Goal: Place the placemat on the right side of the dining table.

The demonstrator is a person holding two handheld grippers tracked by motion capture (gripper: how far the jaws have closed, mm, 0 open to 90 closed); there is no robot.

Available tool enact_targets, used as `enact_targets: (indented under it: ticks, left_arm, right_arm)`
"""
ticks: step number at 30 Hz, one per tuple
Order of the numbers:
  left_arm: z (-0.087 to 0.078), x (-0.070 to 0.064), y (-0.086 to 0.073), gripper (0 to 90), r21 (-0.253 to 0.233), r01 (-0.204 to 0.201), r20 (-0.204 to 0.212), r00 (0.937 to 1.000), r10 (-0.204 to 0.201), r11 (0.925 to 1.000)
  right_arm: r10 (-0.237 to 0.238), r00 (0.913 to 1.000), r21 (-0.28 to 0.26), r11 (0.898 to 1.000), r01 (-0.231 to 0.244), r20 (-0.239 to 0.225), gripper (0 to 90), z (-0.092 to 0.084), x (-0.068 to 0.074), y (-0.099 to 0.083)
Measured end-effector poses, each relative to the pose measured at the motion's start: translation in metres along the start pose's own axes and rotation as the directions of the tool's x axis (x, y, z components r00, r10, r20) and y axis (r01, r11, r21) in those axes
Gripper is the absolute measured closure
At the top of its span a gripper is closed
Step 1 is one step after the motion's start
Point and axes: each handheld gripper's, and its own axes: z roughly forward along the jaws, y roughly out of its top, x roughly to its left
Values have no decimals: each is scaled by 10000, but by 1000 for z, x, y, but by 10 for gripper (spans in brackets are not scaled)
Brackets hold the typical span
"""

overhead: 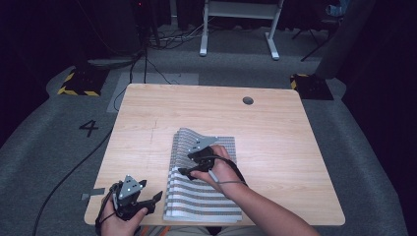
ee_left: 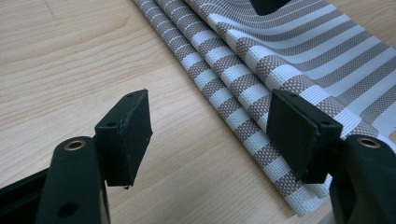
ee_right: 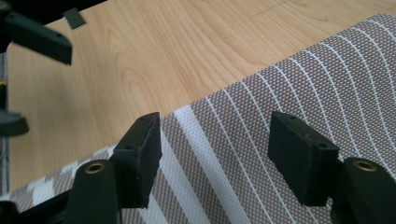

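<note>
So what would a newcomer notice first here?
Probably the striped woven mat, folded in layers at the near middle of the wooden table. Next, the right tool hovering over the mat, jaws apart with nothing between them. The left tool sits off the mat's left edge near the table's front corner, jaws also apart over bare wood.

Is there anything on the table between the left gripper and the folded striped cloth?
Nothing: in the high view only bare light wooden table separates the left gripper from the brown-and-white striped woven cloth.

Woven striped cloth [overhead: 204,196], matt wooden table [overhead: 275,128]
</note>
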Motion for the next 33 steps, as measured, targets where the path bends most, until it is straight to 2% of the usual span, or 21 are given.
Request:
enact_targets:
  ticks: [4,8,16,18,19,21,24,27,28,29,30,33]
  left_arm:
    - [-1,3,-2,312,58,22,-149,9999,-21,10000]
    - [-1,4,-4,312,107,41,-249,9997,-38,9999]
    - [0,6,-5,313,178,21,-352,9994,-15,9998]
    - [0,7,-6,312,214,27,-318,9995,-21,9998]
    - [0,8,-6,312,177,51,-398,9992,-44,9998]
    - [-1,11,-7,309,230,3,-463,9989,8,9997]
    - [-2,16,-9,307,322,43,-660,9978,-21,9995]
    - [-3,22,-13,305,274,228,-751,9970,-207,9994]
    - [-3,24,-14,304,286,232,-762,9969,-209,9993]
    - [-3,25,-14,304,302,225,-772,9968,-201,9993]
    - [-3,25,-15,303,186,372,-787,9963,-356,9991]
    - [-2,28,-16,301,223,270,-805,9964,-251,9994]
  right_arm:
    - [183,9996,376,9991,-191,229,320,11,7,9]
    - [-390,9973,482,9982,360,621,284,22,12,14]
    - [-334,9933,866,9960,238,1107,240,37,20,17]
    - [-499,9917,1095,9933,369,1185,210,42,21,16]
    - [-718,9909,1112,9920,591,1139,205,45,21,15]
    - [-789,9907,1181,9908,657,1110,161,50,22,12]
    - [-453,9904,1044,9940,317,1308,126,55,23,7]
    - [-293,9926,909,9957,186,1180,135,57,20,5]
    - [-14,9938,936,9956,-90,1108,150,55,20,4]
    - [64,9948,900,9958,-155,1012,153,54,18,4]
    - [260,9952,935,9950,-349,945,159,53,18,4]
    - [513,9961,877,9945,-575,714,207,51,14,4]
